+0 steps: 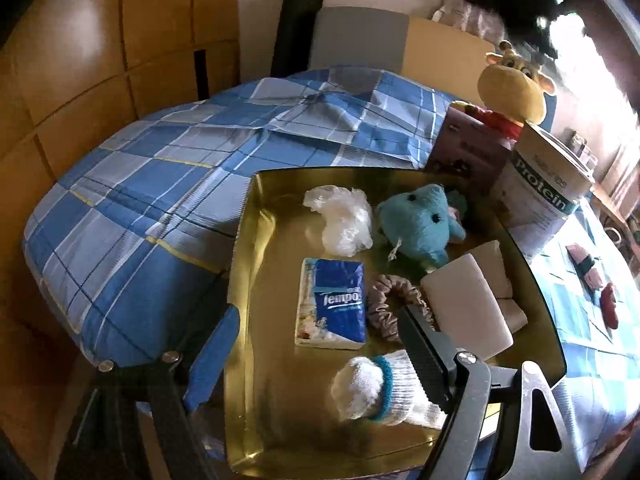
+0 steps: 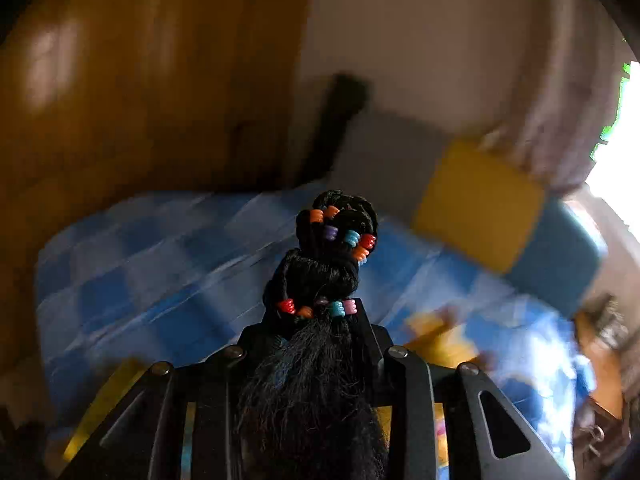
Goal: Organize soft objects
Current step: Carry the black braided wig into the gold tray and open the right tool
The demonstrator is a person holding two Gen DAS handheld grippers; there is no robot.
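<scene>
Gold and glossy, our shallow tray point(image 1: 256, 264) rests on the blue checked cloth point(image 1: 140, 184) and holds six soft things: one crumpled plastic bag point(image 1: 342, 220), one blue plush elephant point(image 1: 416, 224), one tissue pack point(image 1: 332, 304), one frilly scrunchie point(image 1: 390, 304), one white sponge block point(image 1: 466, 308), one ribbed white sock point(image 1: 376, 390). Our left gripper point(image 1: 320, 364) stands wide apart, the sock lying loose between its fingers. Our right gripper point(image 2: 320, 312) clamps a black hairpiece point(image 2: 320, 380) with coloured beads.

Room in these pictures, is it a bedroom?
Probably a bedroom at home: a bed with a blue checked bedsheet, wooden wardrobe doors behind it, and a giraffe plush toy sitting nearby.
</scene>
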